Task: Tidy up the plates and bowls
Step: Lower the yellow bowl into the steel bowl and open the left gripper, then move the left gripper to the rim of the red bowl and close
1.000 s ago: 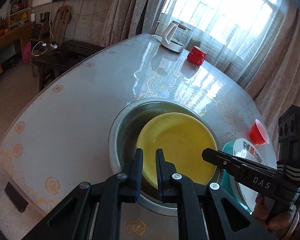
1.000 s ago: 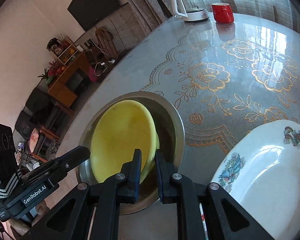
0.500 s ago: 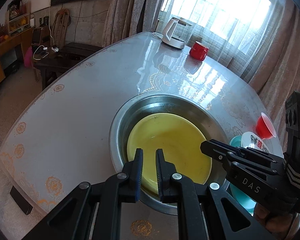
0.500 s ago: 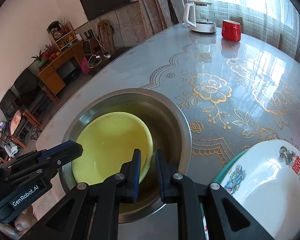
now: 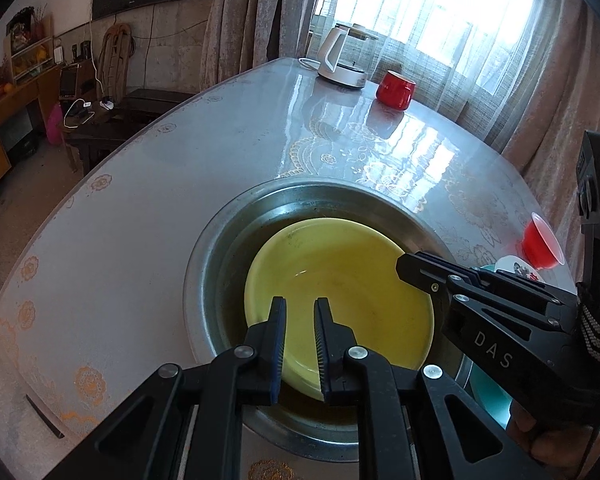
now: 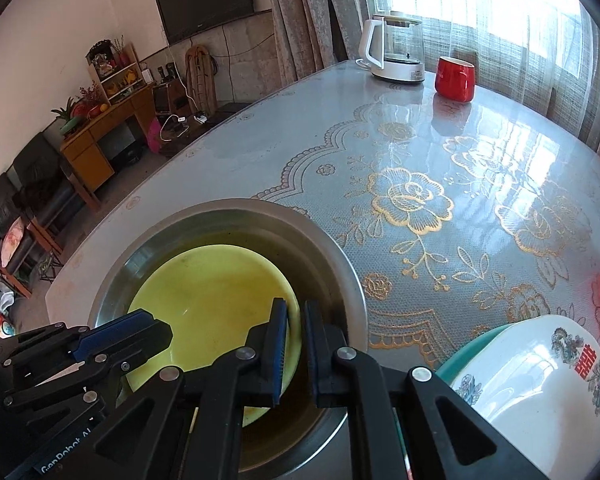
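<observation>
Yellow plate (image 5: 340, 292) is seen from the left wrist lying inside a steel basin (image 5: 220, 248) set on the counter (image 5: 140, 184). The left tongs (image 5: 300, 320) are held over the plate's near rim with a narrow gap between the jaws, clamped on nothing. The right tongs (image 5: 404, 270) are seen at the right, above the plate's right edge; whether they are apart cannot be told here. A red cup (image 5: 540, 246) stands at the far right, a kettle (image 5: 340, 64) and a red mug (image 5: 394, 90) at the far end.

From the right wrist, the right tongs (image 6: 296, 324) are slightly apart astride the plate's (image 6: 216, 300) right rim, which passes between the jaws without being gripped. The left tongs (image 6: 156, 328) are seen at the left. A patterned white plate (image 6: 540, 384) is stacked on a teal dish (image 6: 464, 350) at the near right.
</observation>
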A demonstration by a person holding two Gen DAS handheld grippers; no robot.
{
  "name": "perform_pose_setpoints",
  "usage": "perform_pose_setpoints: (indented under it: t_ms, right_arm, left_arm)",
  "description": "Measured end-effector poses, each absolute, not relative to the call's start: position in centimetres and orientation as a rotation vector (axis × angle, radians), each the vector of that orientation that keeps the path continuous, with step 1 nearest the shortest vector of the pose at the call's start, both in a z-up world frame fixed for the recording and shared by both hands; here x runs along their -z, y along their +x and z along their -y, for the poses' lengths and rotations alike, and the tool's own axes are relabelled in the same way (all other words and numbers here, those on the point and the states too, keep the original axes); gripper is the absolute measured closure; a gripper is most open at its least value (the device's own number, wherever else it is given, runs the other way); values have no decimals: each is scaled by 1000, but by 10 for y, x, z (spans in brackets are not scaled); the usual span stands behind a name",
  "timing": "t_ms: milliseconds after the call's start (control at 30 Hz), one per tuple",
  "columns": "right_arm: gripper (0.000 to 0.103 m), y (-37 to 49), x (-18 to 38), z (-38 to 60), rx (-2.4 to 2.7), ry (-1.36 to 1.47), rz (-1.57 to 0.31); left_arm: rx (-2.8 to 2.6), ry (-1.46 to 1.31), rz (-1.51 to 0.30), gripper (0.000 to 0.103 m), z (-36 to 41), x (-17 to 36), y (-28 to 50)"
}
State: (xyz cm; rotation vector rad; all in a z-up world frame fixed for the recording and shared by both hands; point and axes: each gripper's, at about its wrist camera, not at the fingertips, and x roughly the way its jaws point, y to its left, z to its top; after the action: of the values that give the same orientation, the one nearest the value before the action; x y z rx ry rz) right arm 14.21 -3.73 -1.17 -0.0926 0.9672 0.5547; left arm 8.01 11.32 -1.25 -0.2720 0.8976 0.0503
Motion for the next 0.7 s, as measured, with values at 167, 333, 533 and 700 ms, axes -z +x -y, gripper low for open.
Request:
perform_pose_setpoints:
  t_ms: [167,333,533,700]
  right_arm:
    - [87,140,5,48,-578,-15,-972]
    - [81,132,-10,68,-592,75,-940]
    - [75,118,-29,92,-578,118,-866]
    - [71,112,-35,114,-541,147,-847]
  left_arm:
    - [-57,-277,-892,87,-115,11,77]
    - [-72,-287,-878,81,-116,5,72]
    - [-85,-256,-842,78,-110,-9,68]
    - [-60,-216,-821,76,-96,-17,64]
